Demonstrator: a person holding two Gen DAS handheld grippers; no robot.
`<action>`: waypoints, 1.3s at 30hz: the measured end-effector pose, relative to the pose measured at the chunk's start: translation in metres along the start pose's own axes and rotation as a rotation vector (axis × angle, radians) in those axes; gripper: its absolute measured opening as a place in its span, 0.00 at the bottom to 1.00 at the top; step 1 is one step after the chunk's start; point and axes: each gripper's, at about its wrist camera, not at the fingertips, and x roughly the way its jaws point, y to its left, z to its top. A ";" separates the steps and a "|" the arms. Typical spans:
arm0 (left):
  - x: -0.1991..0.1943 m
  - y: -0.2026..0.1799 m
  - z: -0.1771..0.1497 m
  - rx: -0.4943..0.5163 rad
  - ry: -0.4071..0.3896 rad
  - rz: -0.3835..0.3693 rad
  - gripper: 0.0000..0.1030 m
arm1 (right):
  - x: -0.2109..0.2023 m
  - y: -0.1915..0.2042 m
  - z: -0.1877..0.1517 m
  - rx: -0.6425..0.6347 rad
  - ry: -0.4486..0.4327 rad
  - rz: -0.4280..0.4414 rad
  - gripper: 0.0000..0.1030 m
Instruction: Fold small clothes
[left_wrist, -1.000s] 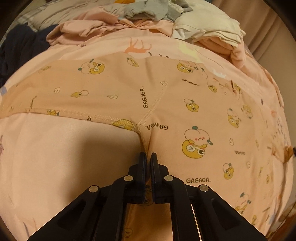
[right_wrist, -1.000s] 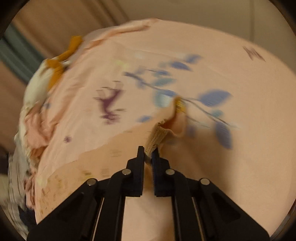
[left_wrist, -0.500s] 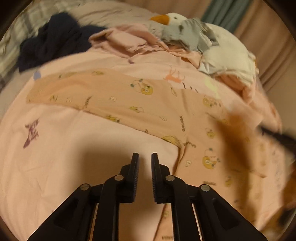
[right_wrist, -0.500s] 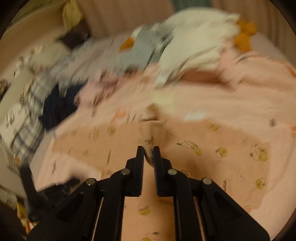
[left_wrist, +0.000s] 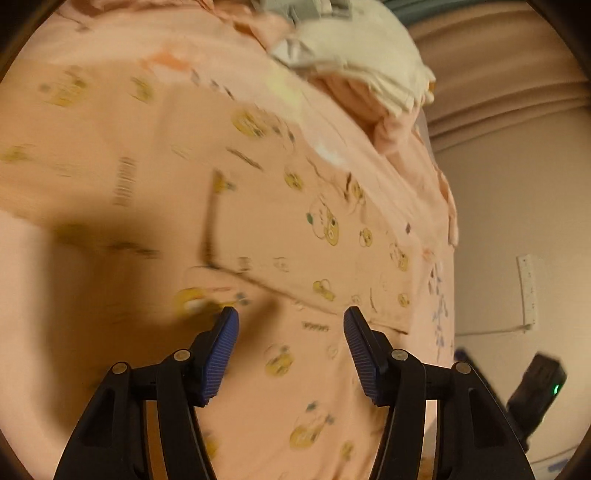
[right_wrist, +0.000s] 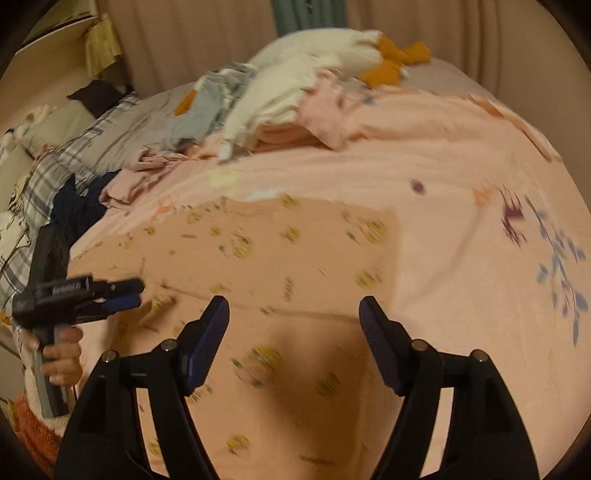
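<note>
**Both grippers clear above the printed garment**

My left gripper (left_wrist: 291, 317) and right gripper (right_wrist: 294, 307) have just been opening; their jaws stand apart with nothing pinched, only cloth lying below. Beneath them the peach printed garment (right_wrist: 295, 254), patterned with yellow cartoon figures, lies flat on the pink bedsheet (right_wrist: 461, 155), one layer apparently folded over another. Its small printed words are too blurred to read. In the right wrist view my left hand (right_wrist: 61, 356) grips its tool, whose white label is illegible. Farther off sits a pile of clothes (right_wrist: 280, 92); beside it, a dark navy garment (right_wrist: 79, 206).
</note>
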 end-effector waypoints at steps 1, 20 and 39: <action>0.009 -0.001 0.003 0.001 -0.007 0.031 0.56 | 0.003 -0.010 -0.008 0.007 0.012 -0.025 0.71; -0.014 -0.004 0.034 0.092 -0.447 0.563 0.09 | 0.101 -0.027 -0.014 0.007 0.083 -0.215 0.48; -0.083 0.021 0.039 0.023 -0.502 0.547 0.29 | 0.097 -0.020 0.004 0.119 0.085 -0.127 0.13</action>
